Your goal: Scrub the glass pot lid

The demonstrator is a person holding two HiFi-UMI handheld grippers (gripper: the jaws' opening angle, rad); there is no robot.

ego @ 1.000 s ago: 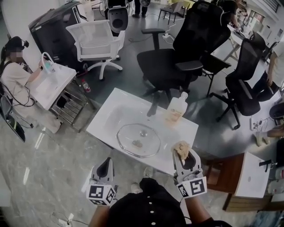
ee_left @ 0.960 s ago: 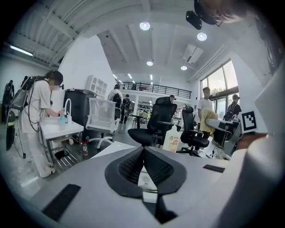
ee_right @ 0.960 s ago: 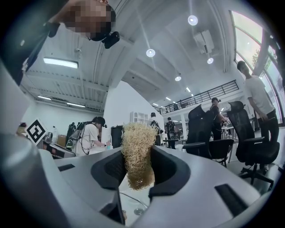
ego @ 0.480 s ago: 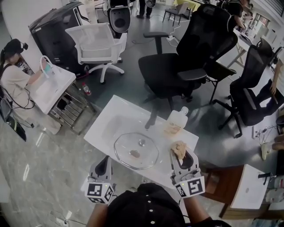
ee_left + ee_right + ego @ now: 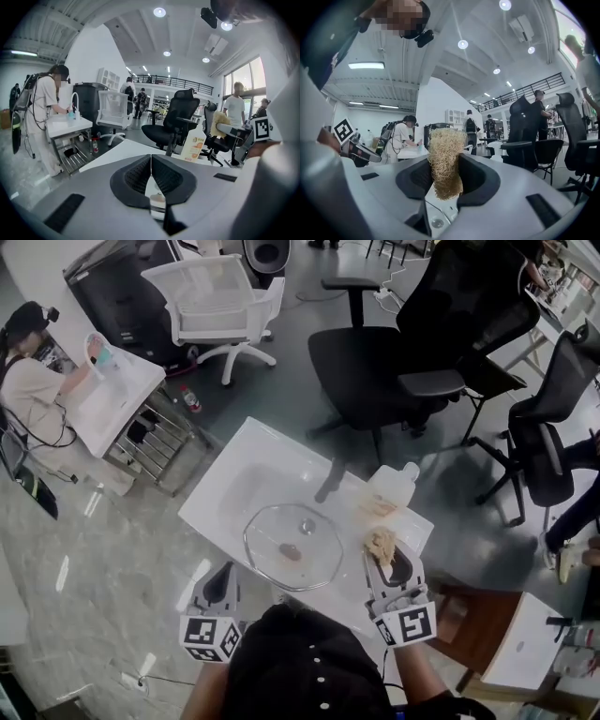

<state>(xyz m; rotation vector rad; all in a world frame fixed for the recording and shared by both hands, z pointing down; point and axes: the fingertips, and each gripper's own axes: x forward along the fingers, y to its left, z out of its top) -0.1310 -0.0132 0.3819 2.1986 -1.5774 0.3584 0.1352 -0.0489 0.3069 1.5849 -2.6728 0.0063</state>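
Observation:
The glass pot lid lies flat on the white table, knob up, with a brown smear under the glass. My left gripper hovers just off the table's near edge, left of the lid; its ribbed pads meet with nothing between them. My right gripper is over the table's near right corner, beside the lid's right rim, shut on a tan fibrous scrubber. In the right gripper view the scrubber stands up out of the jaws.
A soap bottle lies on the table behind the scrubber. Black office chairs stand beyond the table, a white chair at the far left. A person works at a side table with a wire rack. A wooden stand is at lower right.
Both grippers have come forward toward the table and a little lower. The right one now carries the scrubber closer beside the lid's right rim; the left is nearer the table edge.

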